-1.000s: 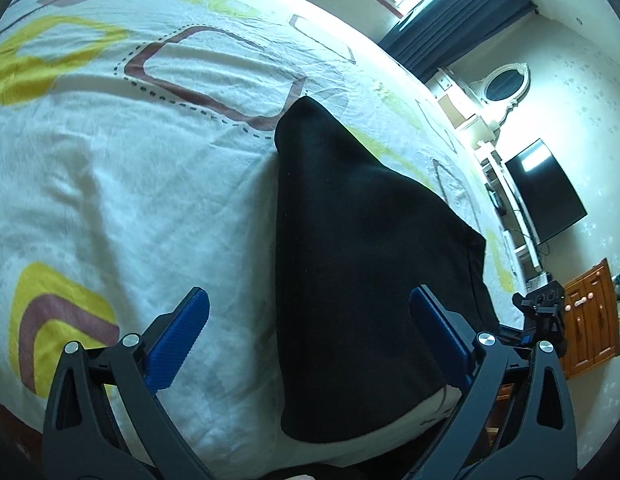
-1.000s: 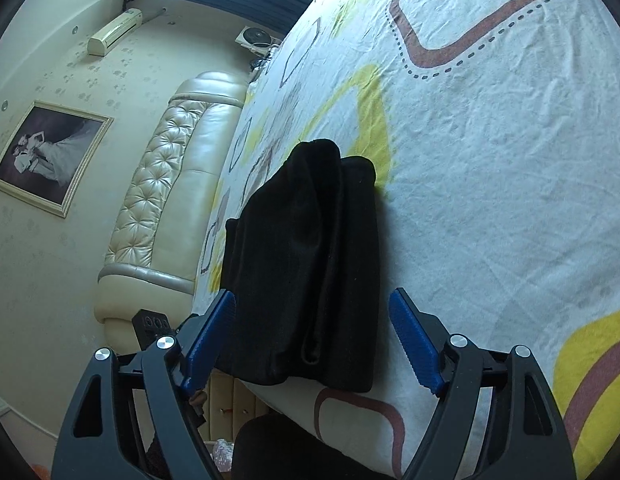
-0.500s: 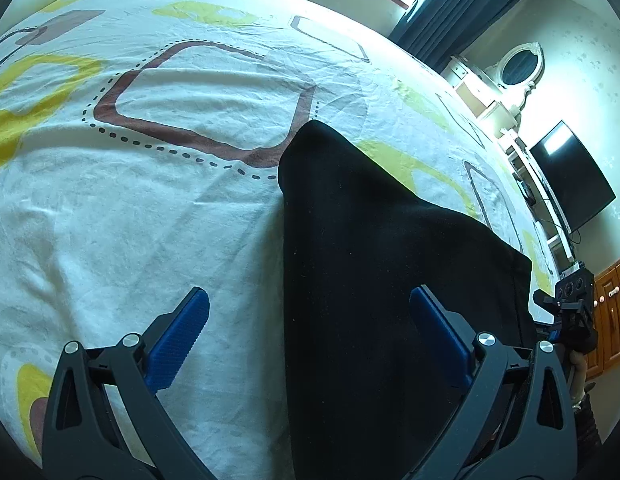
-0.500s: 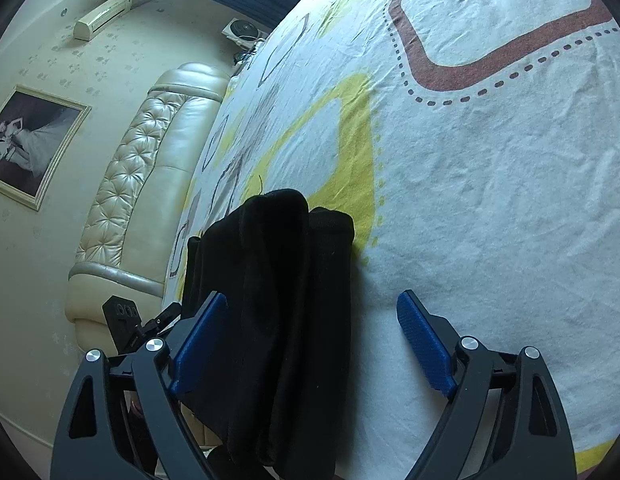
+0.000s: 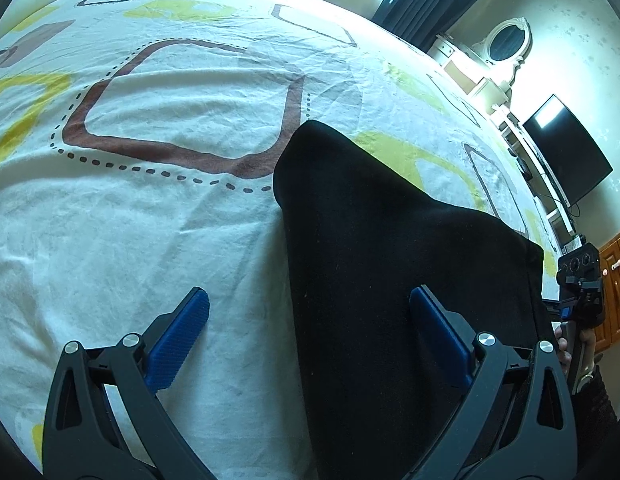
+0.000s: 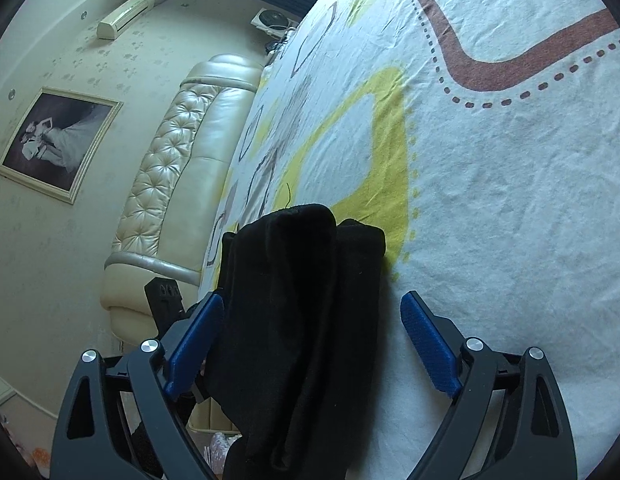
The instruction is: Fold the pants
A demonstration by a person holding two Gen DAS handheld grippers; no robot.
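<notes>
- The left hand-held gripper [image 5: 309, 322], black-armed with blue ribbed pads, fills the bottom of the left wrist view with its jaws spread wide and nothing gripped; its left pad hangs over bare sheet, its right pad over black cloth.
- The right hand-held gripper [image 6: 311, 328], same build, sits at the bottom of the right wrist view; its jaws have just been opening and now stand wide. The black cloth lies between the pads, and the right pad is clear of it; at the left pad, touch cannot be told.
- The folded black fabric pants [image 5: 389, 280] lie on the bed, running from a rounded end at the centre of the left wrist view down to its lower edge; in the right wrist view [image 6: 306, 304] they show as stacked folds at lower centre.
- The white bed sheet with brown and yellow rounded squares [image 5: 170, 220] covers the bed under them.
- A cream tufted leather headboard [image 6: 178, 184] stands at left of the right wrist view.
- A dark flat television screen [image 5: 565, 148] hangs at right of the left wrist view.
</notes>
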